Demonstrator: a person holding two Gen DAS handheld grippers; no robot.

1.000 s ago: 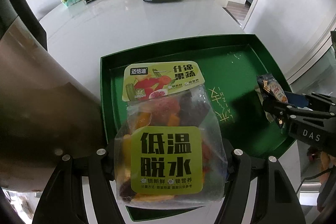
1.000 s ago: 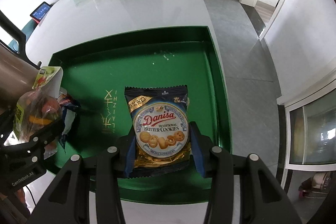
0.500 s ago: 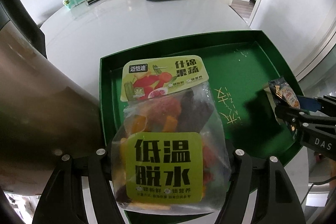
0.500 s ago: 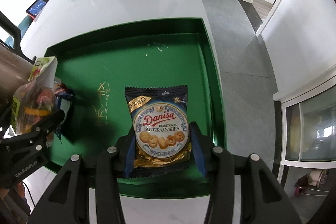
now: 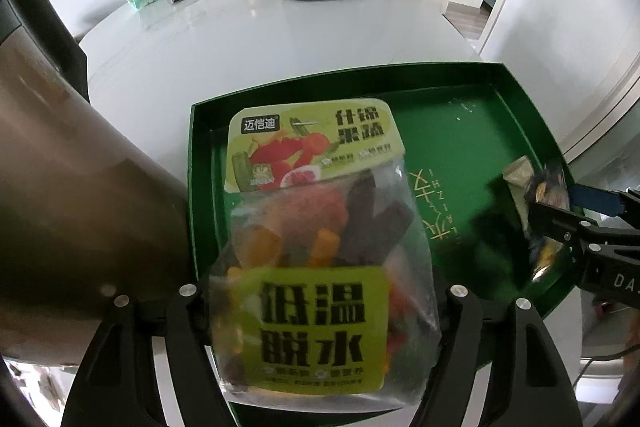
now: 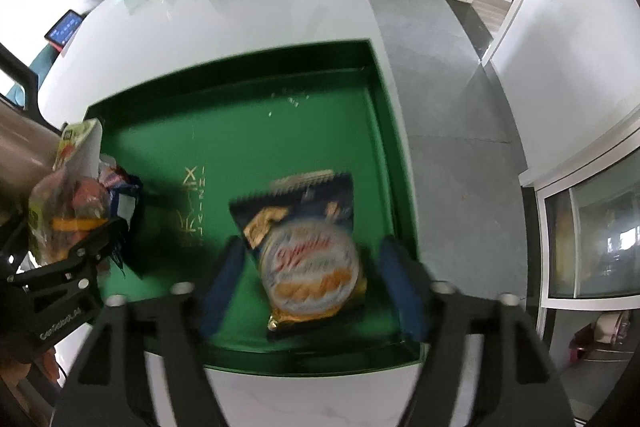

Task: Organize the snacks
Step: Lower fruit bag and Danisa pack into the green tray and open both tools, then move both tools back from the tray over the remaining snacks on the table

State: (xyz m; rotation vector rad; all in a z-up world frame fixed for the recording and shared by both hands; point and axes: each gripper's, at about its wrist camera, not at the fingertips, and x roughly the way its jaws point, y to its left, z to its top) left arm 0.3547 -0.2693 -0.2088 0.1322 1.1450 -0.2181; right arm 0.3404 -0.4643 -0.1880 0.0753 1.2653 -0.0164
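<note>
White tabletop (image 6: 248, 27); bears a shallow dark-green rectangular tray (image 6: 372, 75)
Clear dried-fruit bag with lime label (image 5: 320, 267): over tray's left end, between left gripper (image 5: 324, 311) jaws, opening; contact unclear
Blue foil cookie packet (image 6: 308, 251): blurred, inside tray, right gripper (image 6: 312, 279) jaws opening, clear of it
Progress, judged: both snacks nearly delivered

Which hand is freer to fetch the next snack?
Probably right: the right gripper is opening, pads clear of the cookie pack over the green tray; the left gripper, also opening, still brackets the dried-fruit bag.
</note>
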